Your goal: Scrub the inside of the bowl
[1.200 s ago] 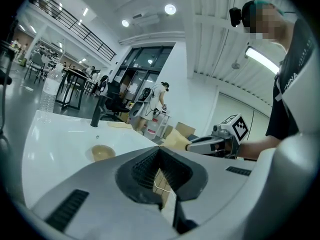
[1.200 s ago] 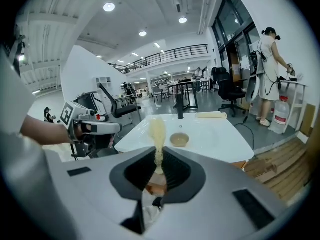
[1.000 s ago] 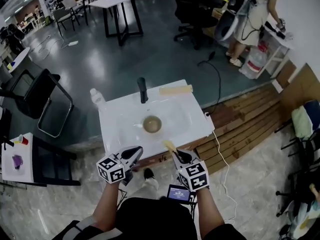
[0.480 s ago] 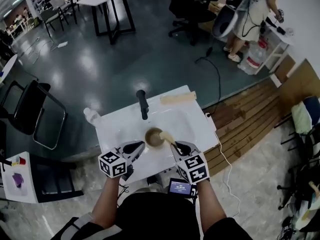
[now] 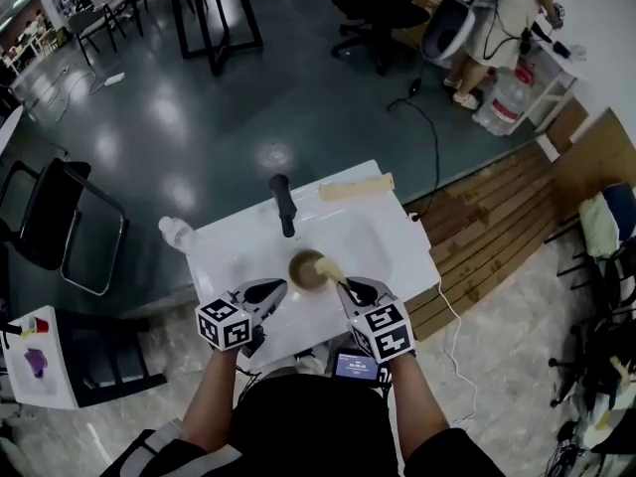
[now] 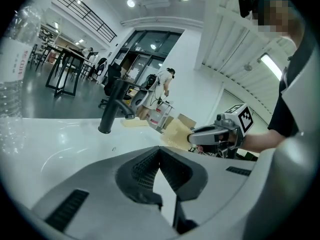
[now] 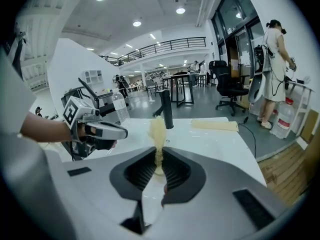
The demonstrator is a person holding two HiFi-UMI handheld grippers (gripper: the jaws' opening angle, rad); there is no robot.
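Note:
A brown bowl [image 5: 305,269] sits in the basin of a white sink [image 5: 393,251], in front of a black faucet [image 5: 283,205]. My right gripper [image 5: 346,286] is shut on a yellow sponge [image 5: 330,269], which reaches the bowl's right rim. In the right gripper view the sponge [image 7: 158,131] stands upright between the jaws of the right gripper [image 7: 159,160]. My left gripper [image 5: 280,287] hovers just left of the bowl, over the sink's front. In its own view the left gripper [image 6: 160,153] is shut with nothing in it. The bowl is hidden in both gripper views.
A clear plastic bottle [image 5: 174,234] stands at the sink's left back corner. A pale yellow cloth [image 5: 356,187] lies along its back right edge. A cable [image 5: 449,316] trails over wooden flooring to the right. A black chair [image 5: 60,227] stands to the left, a person [image 5: 502,8] far behind.
Both grippers have moved forward from the sink's front edge toward the bowl. The sponge now reaches the bowl's right rim. Over the last half second little has shifted.

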